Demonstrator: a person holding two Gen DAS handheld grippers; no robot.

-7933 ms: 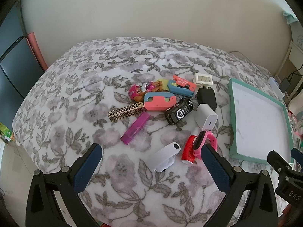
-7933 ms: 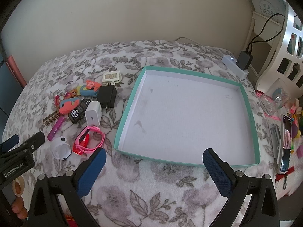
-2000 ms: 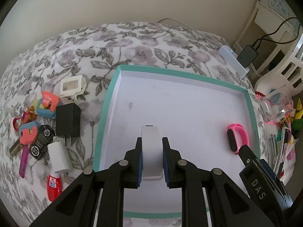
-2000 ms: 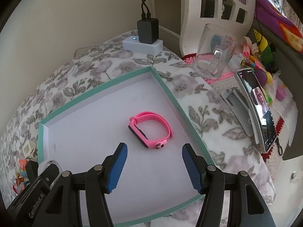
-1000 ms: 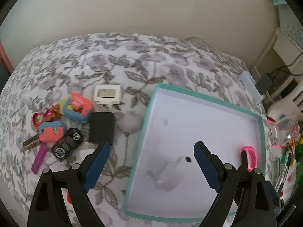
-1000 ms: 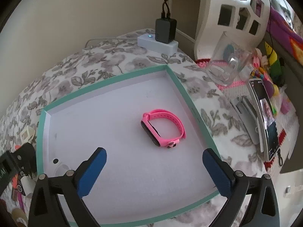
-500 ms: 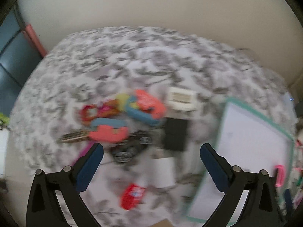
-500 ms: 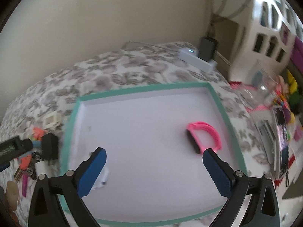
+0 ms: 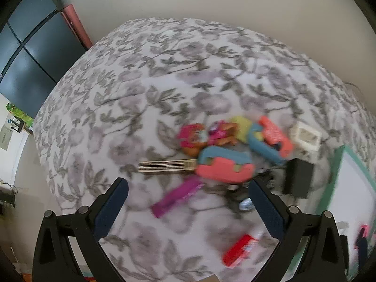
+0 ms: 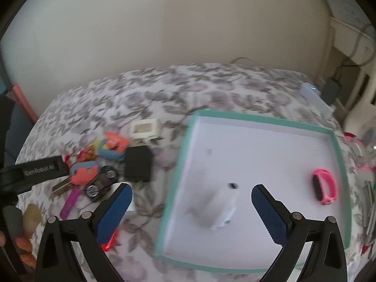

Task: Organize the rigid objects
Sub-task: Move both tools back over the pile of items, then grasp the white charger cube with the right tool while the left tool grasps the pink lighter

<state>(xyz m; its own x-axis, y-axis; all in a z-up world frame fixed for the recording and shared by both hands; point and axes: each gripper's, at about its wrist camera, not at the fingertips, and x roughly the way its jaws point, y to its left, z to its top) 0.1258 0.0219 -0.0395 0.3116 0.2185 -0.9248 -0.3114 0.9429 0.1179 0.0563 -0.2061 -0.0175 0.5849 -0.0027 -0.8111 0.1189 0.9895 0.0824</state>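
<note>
Left wrist view, blurred by motion: left gripper (image 9: 188,202) stands wide, nothing between its blue pads, above a floral-print cloth (image 9: 145,75). Loose pile lies beyond the fingertips: a coral-and-blue toy piece (image 9: 224,164), a second coral-and-blue piece (image 9: 270,138) further back, a patterned gold-and-black bar (image 9: 166,166) pointing left out from under the first piece, a magenta stick (image 9: 176,197) between the pads' line, a pink figure (image 9: 195,138), a black charger block (image 9: 297,178), a white framed square (image 9: 305,137) beside it. A red tube (image 9: 239,250) lies nearer, by the right finger. Teal tray rim (image 9: 336,176) at the right edge. Right wrist view, also blurred: right gripper (image 10: 191,205) likewise wide and empty, straddling the near left side of the teal tray (image 10: 258,117). Inside the tray: a white device (image 10: 223,209) lying flat between the fingers' line, and a pink wristband (image 10: 325,185) near the right wall, well apart from it. Left of the tray, on the cloth, the same pile; the black charger block sits closest to the tray's left rim. The left gripper's black body shows at the far left over the pile, with fingertips of a hand (image 10: 23,244) below it.
</note>
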